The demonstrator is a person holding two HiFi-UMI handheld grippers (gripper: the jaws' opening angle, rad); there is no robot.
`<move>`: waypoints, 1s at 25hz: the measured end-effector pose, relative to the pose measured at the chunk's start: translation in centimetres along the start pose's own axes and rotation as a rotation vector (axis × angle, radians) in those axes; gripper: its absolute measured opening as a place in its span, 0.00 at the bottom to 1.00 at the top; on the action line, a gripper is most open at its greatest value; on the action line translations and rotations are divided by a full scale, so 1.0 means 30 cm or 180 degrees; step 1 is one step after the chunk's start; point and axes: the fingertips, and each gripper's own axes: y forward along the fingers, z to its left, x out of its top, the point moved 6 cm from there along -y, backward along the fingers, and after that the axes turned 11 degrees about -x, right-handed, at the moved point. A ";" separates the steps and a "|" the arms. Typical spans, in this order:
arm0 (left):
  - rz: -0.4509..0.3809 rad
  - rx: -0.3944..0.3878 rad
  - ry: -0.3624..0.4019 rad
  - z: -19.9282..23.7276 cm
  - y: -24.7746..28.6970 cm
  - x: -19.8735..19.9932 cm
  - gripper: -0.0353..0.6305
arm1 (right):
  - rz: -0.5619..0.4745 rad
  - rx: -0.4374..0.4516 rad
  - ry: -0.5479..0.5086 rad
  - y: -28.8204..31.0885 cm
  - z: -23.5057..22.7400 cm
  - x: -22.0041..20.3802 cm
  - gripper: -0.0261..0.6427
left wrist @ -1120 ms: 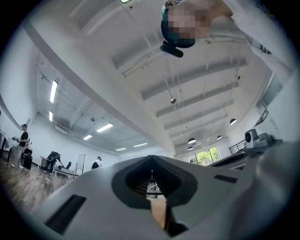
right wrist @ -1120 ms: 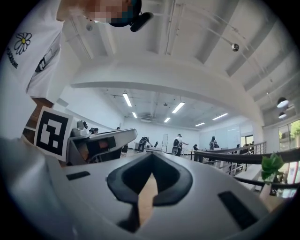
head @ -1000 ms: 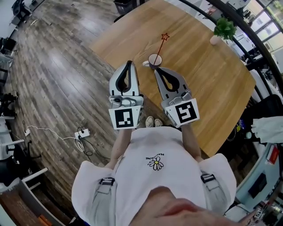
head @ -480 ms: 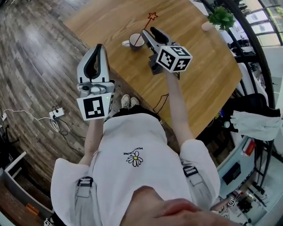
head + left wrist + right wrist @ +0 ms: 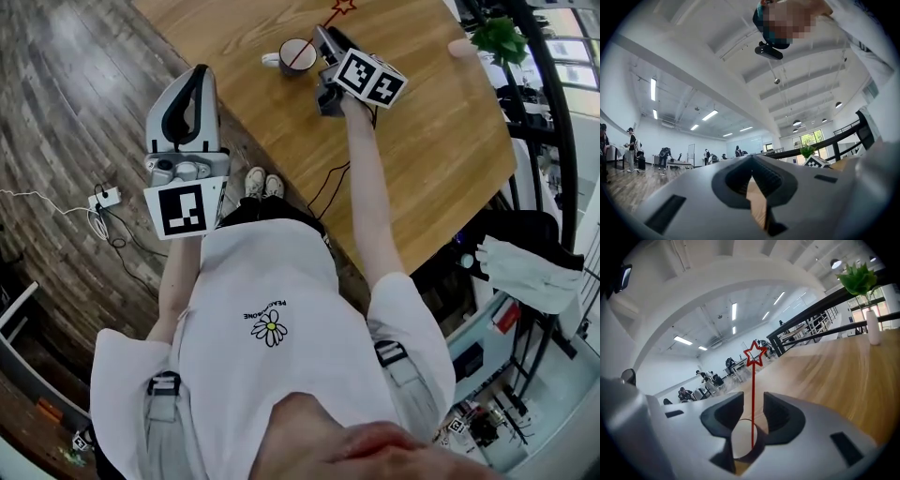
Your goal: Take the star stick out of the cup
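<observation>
1. Since a second ago, the right tool (image 5: 323,36) has swung out over the counter (image 5: 422,122) and is now right beside the cup (image 5: 284,62). The left tool (image 5: 200,70) hangs back by the counter's edge.
2. The star stick (image 5: 753,380) is in the cup, leaning, with its stem between the right tool's jaws.
3. Those jaws are closing but aren't on the stem yet, there's a gap on either side.
4. The left tool is clenched with nothing in it.

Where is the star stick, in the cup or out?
In. The star stick stands in the cup, its stem rising between the right gripper's closing jaws.
</observation>
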 end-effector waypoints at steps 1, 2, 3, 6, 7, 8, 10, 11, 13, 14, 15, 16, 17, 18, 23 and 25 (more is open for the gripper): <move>0.0014 0.0003 -0.0007 -0.001 0.001 -0.005 0.08 | 0.0020 -0.0009 -0.0008 0.005 -0.001 -0.006 0.21; 0.0025 0.0006 -0.0013 -0.001 0.001 -0.008 0.08 | 0.0035 -0.0011 -0.0017 0.010 0.001 -0.010 0.20; 0.0035 0.0010 -0.0017 0.000 0.000 -0.011 0.08 | 0.0045 -0.0011 -0.0026 0.015 0.004 -0.014 0.19; 0.0058 0.0032 -0.0016 0.002 -0.006 -0.018 0.08 | 0.0064 -0.0027 -0.0051 0.027 0.011 -0.024 0.14; 0.0062 0.0043 -0.0017 0.004 -0.006 -0.020 0.08 | 0.0066 -0.0044 -0.0049 0.030 0.010 -0.026 0.11; 0.0066 0.0054 -0.0017 0.006 -0.007 -0.022 0.08 | 0.0062 -0.0068 -0.0041 0.033 0.008 -0.027 0.09; 0.0084 0.0080 -0.0010 0.012 -0.012 -0.029 0.08 | 0.0044 -0.0113 -0.0025 0.036 0.008 -0.026 0.06; 0.0098 0.0095 -0.0008 0.015 -0.016 -0.032 0.08 | 0.0036 -0.0125 -0.0030 0.037 0.012 -0.025 0.05; 0.0120 0.0126 -0.0019 0.021 -0.025 -0.037 0.08 | 0.0031 -0.0132 -0.0068 0.039 0.022 -0.024 0.04; 0.0124 0.0137 -0.0025 0.023 -0.029 -0.039 0.08 | 0.0034 -0.0132 -0.0091 0.040 0.027 -0.025 0.04; 0.0124 0.0144 -0.0026 0.025 -0.032 -0.040 0.08 | 0.0036 -0.0132 -0.0109 0.042 0.030 -0.027 0.04; 0.0122 0.0148 -0.0025 0.026 -0.032 -0.041 0.08 | 0.0035 -0.0133 -0.0122 0.042 0.032 -0.028 0.04; 0.0118 0.0151 -0.0024 0.027 -0.032 -0.042 0.08 | 0.0030 -0.0135 -0.0127 0.043 0.032 -0.028 0.04; 0.0112 0.0153 -0.0024 0.029 -0.031 -0.043 0.08 | 0.0017 -0.0140 -0.0124 0.043 0.031 -0.026 0.04; 0.0095 0.0153 -0.0043 0.033 -0.034 -0.044 0.08 | -0.0209 -0.0125 -0.0124 0.017 0.055 0.036 0.05; 0.0086 0.0150 -0.0054 0.035 -0.039 -0.039 0.08 | -0.0392 -0.0100 -0.0162 -0.016 0.085 0.084 0.05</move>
